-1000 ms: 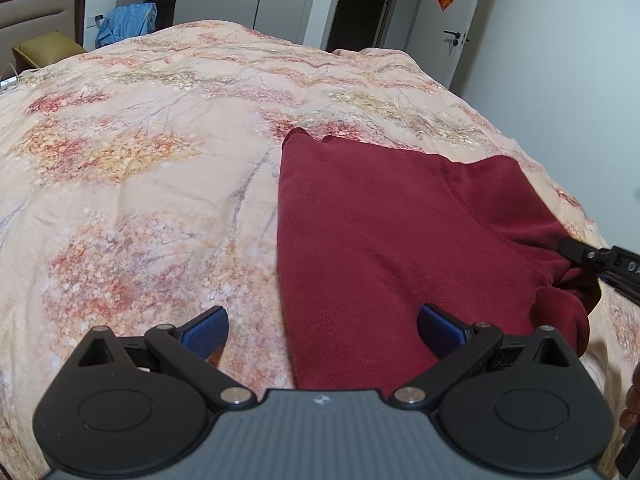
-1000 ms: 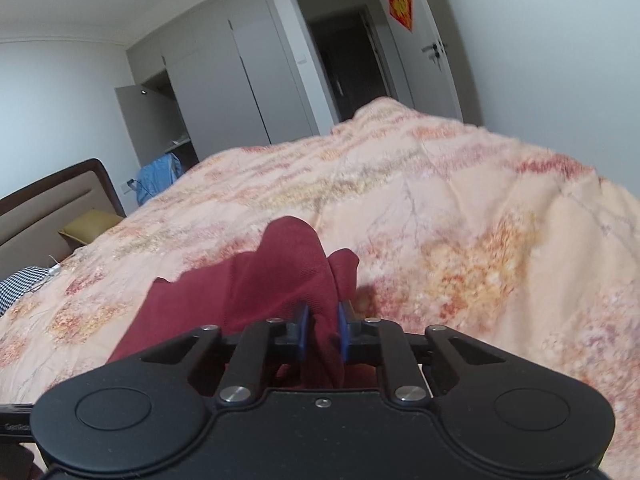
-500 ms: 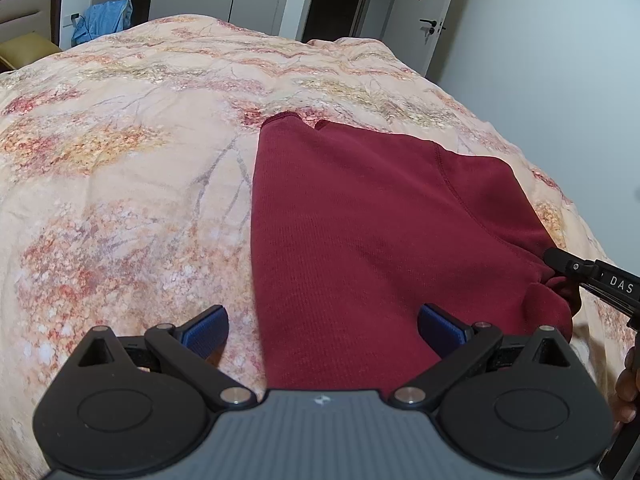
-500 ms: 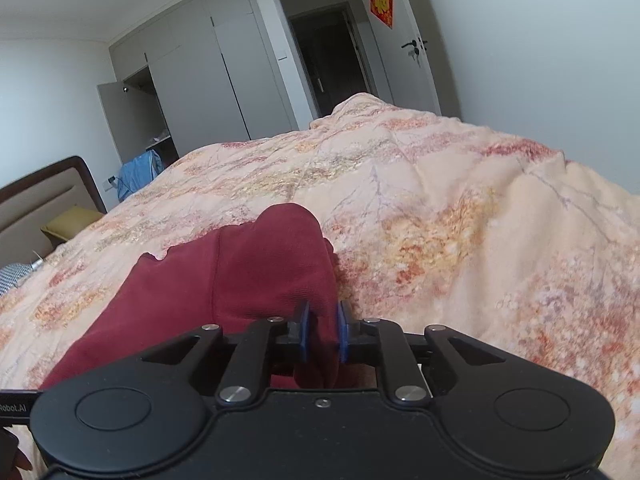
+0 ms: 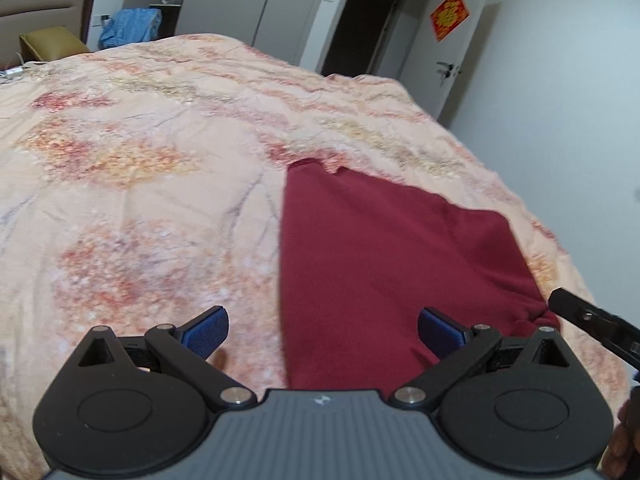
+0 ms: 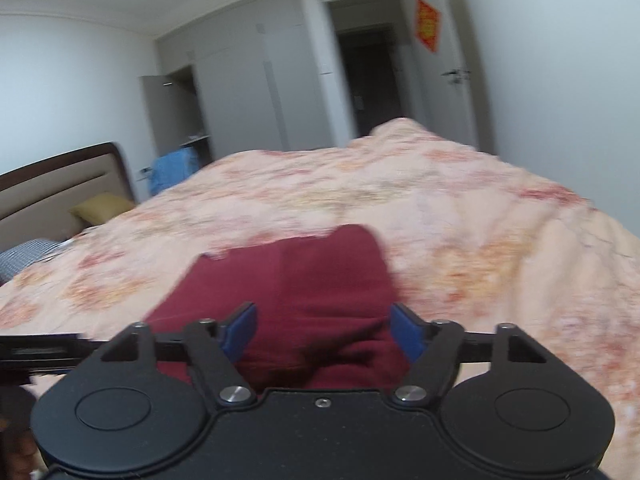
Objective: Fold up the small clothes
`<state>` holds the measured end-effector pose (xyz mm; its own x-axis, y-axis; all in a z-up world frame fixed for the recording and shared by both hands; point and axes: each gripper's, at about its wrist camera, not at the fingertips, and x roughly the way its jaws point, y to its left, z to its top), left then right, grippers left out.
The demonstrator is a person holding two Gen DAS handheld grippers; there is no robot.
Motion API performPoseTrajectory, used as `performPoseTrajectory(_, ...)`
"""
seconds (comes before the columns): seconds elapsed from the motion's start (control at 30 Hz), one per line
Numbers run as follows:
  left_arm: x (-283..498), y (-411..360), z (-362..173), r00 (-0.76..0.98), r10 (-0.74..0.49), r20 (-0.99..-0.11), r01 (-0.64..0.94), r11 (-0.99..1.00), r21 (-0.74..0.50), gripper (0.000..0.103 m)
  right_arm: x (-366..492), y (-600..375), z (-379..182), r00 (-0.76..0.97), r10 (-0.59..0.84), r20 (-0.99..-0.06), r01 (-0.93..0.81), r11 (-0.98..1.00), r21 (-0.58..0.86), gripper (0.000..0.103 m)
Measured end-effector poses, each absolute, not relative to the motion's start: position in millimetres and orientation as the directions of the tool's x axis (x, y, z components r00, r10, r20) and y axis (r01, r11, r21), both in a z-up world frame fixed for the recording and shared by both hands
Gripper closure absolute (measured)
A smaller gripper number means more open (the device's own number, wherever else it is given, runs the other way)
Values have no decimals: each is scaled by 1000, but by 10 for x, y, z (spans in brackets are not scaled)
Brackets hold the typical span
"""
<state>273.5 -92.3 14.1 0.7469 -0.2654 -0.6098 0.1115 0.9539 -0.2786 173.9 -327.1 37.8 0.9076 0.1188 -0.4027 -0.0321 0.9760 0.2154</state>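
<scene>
R gripper (image 6: pixel 323 334) jaws just opened, dark red garment (image 5: pixel 384 264) released but bunched betw pads on floral duvet (image 5: pixel 140 200); L gripper (image 5: pixel 322 330) wide open, empty; risk: pad snags cloth on pull-back, undoing fold.

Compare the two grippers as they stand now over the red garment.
The right gripper has just been opening; a bunched fold of the dark red garment lies between its spread pads, unpinched. The left gripper straddles the garment's left edge, one pad over the floral quilt, one over flat cloth. Both stand open, with blue pads on black arms.
</scene>
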Motion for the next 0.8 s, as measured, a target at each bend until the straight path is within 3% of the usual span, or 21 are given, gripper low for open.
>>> performPoseTrajectory(0.2, 2720, -830, 41, 718, -260, -646, 82, 953, -293, 0, 1708, -2963, 207, 887, 74, -455, -23, 993, 118, 22)
performPoseTrajectory(0.37, 2706, -812, -15, 713, -273, -646, 88, 949, -304, 0, 1507, -3032, -28, 854, 60, -516, 17, 990, 142, 25)
performPoseTrajectory(0.53, 2694, -797, -42, 715, -281, -640, 94, 946, -309, 0, 1338, -3234, 22, 890, 104, -443, 3, 972, 233, 25)
performPoseTrajectory(0.8, 2705, -798, -37, 711, -279, -646, 90, 946, -310, 0, 1636, -3537, 324, 935, 66, -347, 1, 982, 188, 23)
